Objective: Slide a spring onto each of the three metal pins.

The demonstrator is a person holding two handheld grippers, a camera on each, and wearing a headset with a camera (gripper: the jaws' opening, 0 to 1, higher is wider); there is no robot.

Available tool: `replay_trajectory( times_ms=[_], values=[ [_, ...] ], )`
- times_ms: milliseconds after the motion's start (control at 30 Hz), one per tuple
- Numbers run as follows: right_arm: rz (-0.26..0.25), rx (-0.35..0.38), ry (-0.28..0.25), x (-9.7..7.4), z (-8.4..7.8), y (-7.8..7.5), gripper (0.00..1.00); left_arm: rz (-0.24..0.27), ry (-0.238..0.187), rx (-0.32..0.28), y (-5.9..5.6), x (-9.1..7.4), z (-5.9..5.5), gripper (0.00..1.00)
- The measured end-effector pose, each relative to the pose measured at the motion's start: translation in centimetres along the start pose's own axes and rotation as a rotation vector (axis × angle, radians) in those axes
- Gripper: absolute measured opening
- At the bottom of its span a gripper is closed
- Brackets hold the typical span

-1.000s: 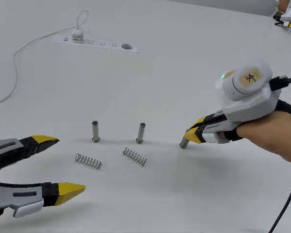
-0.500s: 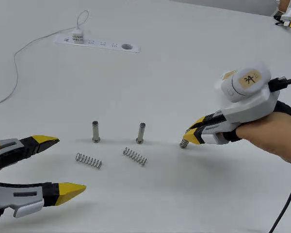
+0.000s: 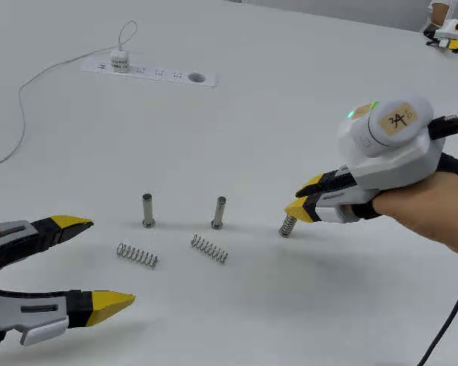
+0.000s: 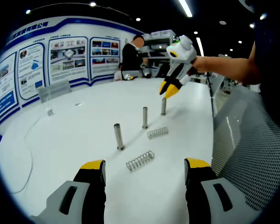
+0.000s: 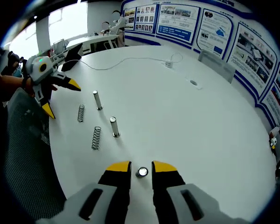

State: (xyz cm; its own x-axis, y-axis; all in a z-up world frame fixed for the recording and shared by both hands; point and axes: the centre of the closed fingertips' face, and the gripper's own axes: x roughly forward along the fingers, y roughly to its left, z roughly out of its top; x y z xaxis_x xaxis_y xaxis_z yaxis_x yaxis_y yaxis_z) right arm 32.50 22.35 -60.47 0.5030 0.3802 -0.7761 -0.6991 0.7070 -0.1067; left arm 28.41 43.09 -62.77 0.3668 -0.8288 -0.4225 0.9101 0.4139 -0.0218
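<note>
Head view: right gripper (image 3: 302,198) hovering over sprung pin (image 5: 142,172), jaws narrowly parted, gripping nothing. Left gripper (image 3: 109,261) gaping, empty. 2 springs (image 3: 137,255) (image 3: 209,248) lying beside 2 bare pins (image 3: 148,210) (image 3: 220,212). Advising: lifting straight, avoiding snagging coil (image 3: 288,226).

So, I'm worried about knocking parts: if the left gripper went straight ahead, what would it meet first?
Probably the nearest loose spring, lying ahead of the open jaws, before the nearest pin; height unclear.

Left gripper (image 3: 108,261) cut off at lower-left edge, head view. 3rd pin (image 5: 142,172): just its top seen btwn right gripper (image 5: 141,164) tips; spring (image 3: 288,226) hides the shaft.
</note>
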Motion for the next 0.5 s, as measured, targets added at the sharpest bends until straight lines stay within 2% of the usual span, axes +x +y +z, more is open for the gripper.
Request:
replay_trajectory(
  times_ms=[200,500],
  values=[
    [0.016,-0.029,-0.012,0.0,1.4,1.2,0.19,0.001,-0.008,0.004,0.1,-0.1,0.3,0.70],
    [0.068,-0.074,0.007,1.2,2.1,4.0,0.18,0.000,-0.013,0.003,-0.1,0.0,0.2,0.70]
  ],
)
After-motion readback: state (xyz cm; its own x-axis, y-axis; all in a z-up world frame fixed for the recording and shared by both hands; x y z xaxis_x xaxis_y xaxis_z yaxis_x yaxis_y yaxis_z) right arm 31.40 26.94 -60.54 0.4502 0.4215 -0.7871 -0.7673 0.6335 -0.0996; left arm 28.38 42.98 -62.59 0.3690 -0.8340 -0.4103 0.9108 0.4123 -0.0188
